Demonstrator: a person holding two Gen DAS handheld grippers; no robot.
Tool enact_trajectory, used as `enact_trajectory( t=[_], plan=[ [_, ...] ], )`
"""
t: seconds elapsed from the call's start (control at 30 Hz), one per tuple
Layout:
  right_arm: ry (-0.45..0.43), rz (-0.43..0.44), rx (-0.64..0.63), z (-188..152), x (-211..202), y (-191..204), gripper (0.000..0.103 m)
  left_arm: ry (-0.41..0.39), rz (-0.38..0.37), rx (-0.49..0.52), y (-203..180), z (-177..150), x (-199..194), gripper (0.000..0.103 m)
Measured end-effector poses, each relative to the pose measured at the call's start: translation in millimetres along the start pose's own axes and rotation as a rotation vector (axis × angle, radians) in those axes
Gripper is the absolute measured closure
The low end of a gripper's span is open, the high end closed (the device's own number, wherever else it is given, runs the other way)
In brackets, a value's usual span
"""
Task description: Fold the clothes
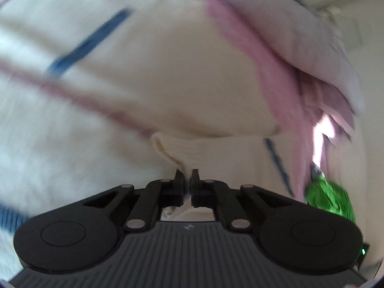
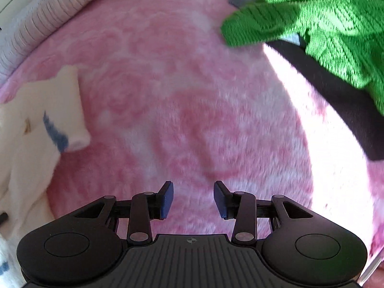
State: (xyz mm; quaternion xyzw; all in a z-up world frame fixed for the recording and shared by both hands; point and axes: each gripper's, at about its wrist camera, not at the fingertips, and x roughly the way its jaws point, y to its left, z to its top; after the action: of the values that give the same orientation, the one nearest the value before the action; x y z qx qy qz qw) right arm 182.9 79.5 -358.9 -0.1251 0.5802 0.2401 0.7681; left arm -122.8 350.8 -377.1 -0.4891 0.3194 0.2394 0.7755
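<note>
Left gripper (image 1: 188, 177) pinches cream garment (image 1: 168, 84) hem (blurred); right gripper (image 2: 193, 198) spread, garment far left.

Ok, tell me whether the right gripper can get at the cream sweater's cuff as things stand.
Probably yes. The right gripper is open and empty over the pink blanket, and the cuff lies exposed to its left with nothing between.
</note>
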Motion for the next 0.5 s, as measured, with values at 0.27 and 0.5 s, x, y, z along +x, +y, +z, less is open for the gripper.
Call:
enact_trajectory(
  t=[0.27,0.5],
  plan=[
    [-0.051,0.021,-0.133,-1.6,6.7,38.5,0.062,-0.27,0.068,0.344,-30.1,86.1,-95.4,0.101],
    [-0.169,0.061,-0.434,2.0,9.0,106.9,0.062,-0.308,0.28,0.371,33.9,118.6,-121.8,0.101]
  ],
)
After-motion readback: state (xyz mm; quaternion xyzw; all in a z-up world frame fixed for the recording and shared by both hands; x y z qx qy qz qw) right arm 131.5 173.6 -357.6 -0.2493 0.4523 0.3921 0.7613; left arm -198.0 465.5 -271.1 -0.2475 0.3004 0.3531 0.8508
